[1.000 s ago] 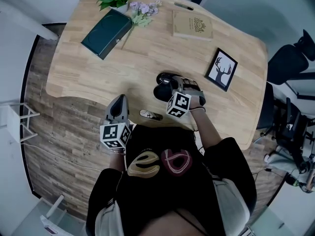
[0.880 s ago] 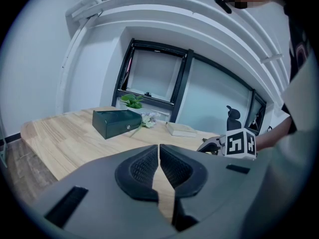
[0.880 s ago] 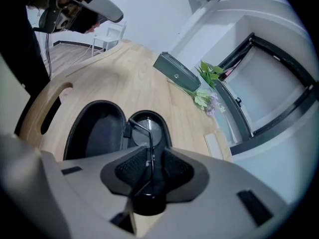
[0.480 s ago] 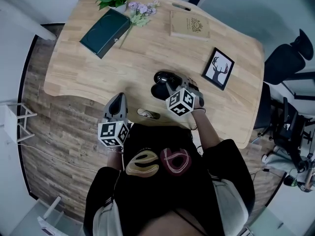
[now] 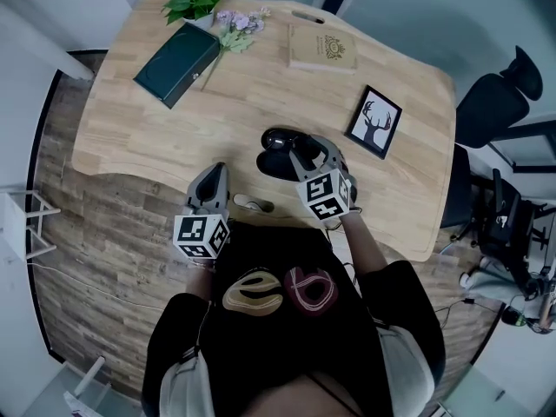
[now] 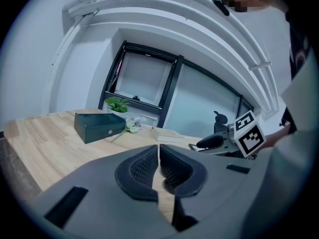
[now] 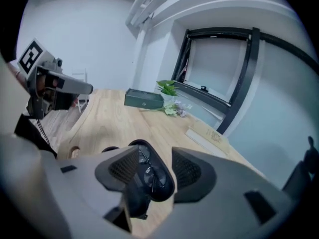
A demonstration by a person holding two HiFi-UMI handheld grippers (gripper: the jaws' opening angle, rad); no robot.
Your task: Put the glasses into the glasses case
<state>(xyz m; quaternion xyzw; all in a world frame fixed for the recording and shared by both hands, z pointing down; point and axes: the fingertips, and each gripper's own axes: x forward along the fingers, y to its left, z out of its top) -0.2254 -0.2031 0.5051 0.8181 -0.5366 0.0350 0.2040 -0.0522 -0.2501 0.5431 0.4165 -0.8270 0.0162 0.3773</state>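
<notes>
the right gripper (image 5: 301, 155) has just been opening its jaws and they now stand wide apart, with nothing pressed between the pads. compared with a second ago, its marker cube has rolled round and drawn back toward the person, so it looks like a release followed by a pull away. in the right gripper view the black glasses case (image 7: 166, 188) lies open on the table (image 5: 174, 129) below the gap between the jaws, and the glasses (image 7: 148, 173) sit inside it, clear of both pads. from the head view the case is right of centre on the table, toward the near edge, just beyond the right gripper's tips.

the left gripper (image 5: 211, 176) hovers at the near edge, to the left of the case and apart from it; its jaws are drawn together with only a sliver of gap and hold nothing.

the placing step seems done. the case lid looks still open, so closing it is probably what remains, without nudging the glasses out of place.
</notes>
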